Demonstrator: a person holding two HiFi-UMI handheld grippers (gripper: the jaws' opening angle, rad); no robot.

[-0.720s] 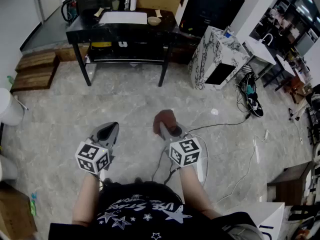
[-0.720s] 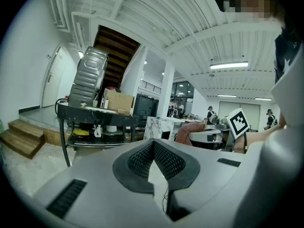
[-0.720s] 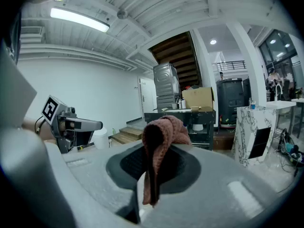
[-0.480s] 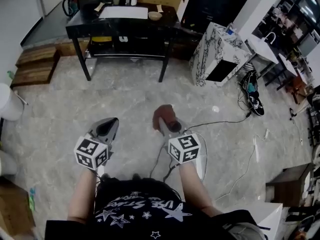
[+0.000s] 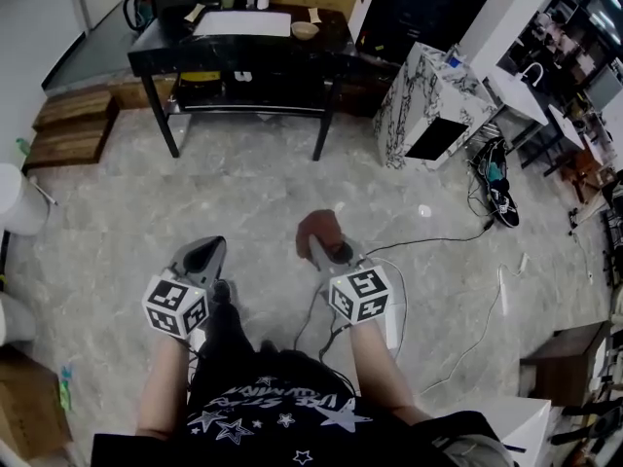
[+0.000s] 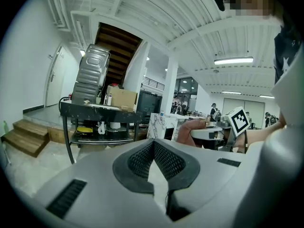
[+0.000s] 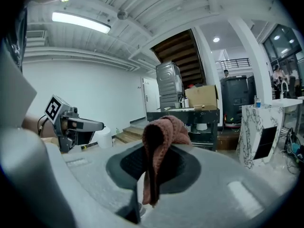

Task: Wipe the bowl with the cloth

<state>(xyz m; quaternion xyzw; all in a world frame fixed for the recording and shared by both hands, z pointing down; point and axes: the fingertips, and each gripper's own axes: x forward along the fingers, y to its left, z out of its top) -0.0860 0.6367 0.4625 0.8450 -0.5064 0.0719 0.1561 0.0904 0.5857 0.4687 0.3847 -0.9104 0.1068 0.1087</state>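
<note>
- The left gripper (image 5: 201, 258) has its jaws shut tight, with nothing between them.
- The right gripper (image 5: 324, 248) has its jaws pinched on the brown cloth (image 5: 317, 230), which sticks up and folds over.
- The bowl (image 5: 305, 30) sits on the black table (image 5: 164, 45), near the tabletop's right edge, well apart from both grippers.
- Both grippers are over the grey floor (image 5: 117, 212).

Nubbly knit cloth (image 7: 164, 129); glossy marbled floor (image 5: 243, 197)

Far ahead, small tan bowl (image 5: 305, 30) on black metal table (image 5: 243, 51); white marbled cabinet (image 5: 428, 105) right of table, brown wooden steps (image 5: 68, 129) left.
</note>
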